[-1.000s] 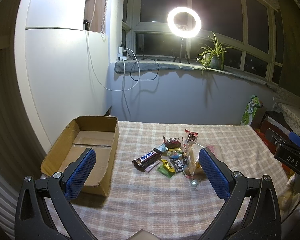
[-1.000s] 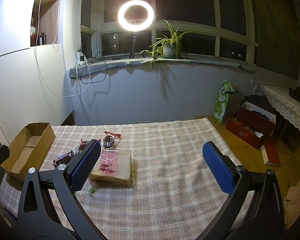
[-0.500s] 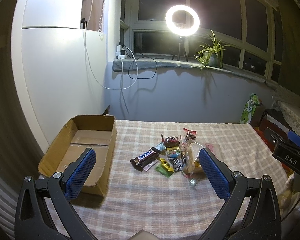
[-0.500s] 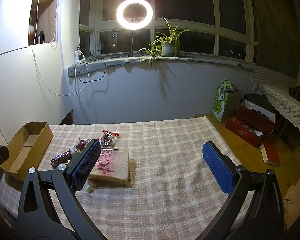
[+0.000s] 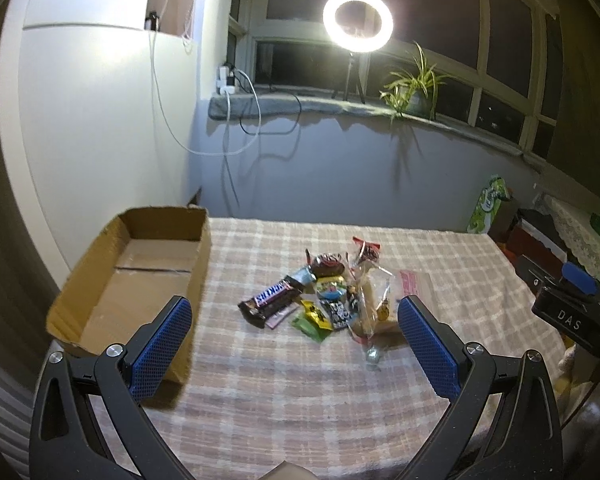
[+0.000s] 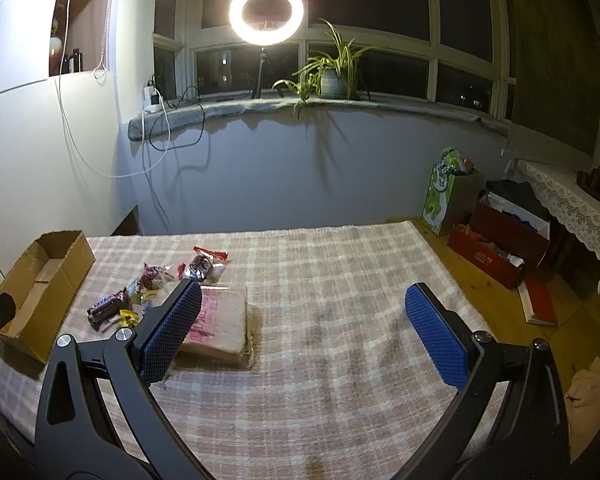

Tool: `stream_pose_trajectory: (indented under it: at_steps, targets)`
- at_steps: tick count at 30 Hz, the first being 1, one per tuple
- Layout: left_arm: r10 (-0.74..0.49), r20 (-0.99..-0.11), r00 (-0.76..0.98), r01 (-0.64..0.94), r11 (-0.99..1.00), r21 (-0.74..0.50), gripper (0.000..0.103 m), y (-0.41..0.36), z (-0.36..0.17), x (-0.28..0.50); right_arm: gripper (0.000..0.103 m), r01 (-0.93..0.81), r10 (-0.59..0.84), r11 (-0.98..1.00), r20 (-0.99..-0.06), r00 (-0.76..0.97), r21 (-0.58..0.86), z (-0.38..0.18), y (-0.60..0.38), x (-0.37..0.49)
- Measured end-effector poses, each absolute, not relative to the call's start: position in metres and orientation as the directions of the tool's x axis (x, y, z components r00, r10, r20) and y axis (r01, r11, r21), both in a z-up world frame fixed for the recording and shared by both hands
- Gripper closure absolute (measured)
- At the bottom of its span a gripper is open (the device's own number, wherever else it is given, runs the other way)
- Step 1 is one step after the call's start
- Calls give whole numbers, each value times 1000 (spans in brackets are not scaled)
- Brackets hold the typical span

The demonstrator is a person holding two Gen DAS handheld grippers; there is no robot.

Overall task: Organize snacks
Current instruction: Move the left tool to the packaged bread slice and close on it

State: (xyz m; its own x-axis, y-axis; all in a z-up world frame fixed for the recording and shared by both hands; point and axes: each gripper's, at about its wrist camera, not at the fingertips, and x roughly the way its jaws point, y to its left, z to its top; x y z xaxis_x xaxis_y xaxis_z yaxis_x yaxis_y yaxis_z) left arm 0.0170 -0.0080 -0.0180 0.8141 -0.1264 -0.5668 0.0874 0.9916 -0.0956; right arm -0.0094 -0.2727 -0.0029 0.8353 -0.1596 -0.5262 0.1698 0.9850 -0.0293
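Note:
A pile of small snacks lies mid-table on the checked cloth: a Snickers bar [image 5: 271, 298], a green sachet [image 5: 314, 320], a brown round sweet [image 5: 329, 265] and a clear bag [image 5: 370, 300]. An empty cardboard box [image 5: 140, 272] stands to their left. My left gripper [image 5: 294, 340] hangs open just before the pile, holding nothing. In the right wrist view a bagged slice of bread [image 6: 220, 324] lies beside the same pile [image 6: 148, 288], partly behind the left finger. My right gripper [image 6: 304, 332] is open and empty, to the right of the bread. The cardboard box [image 6: 40, 280] sits far left.
The checked tablecloth [image 6: 340, 280] runs to the table's right edge, past which lie a wooden floor, red boxes [image 6: 500, 248] and a green bag [image 6: 444, 196]. A ring light [image 5: 357, 16] and potted plant [image 5: 414, 88] stand on the windowsill behind.
Both views have shifted slightly: the left gripper has drawn a little closer to the snack pile, and the right gripper has drifted a bit right. Both stay open.

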Motion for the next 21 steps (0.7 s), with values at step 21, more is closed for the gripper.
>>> stream_pose_trajectory:
  at_steps: [21]
  targets:
    - [-374,-693,617,248,927,-280,15,-42,-82,87,0,-105,349,923,-688,636,370,-77,-297,76]
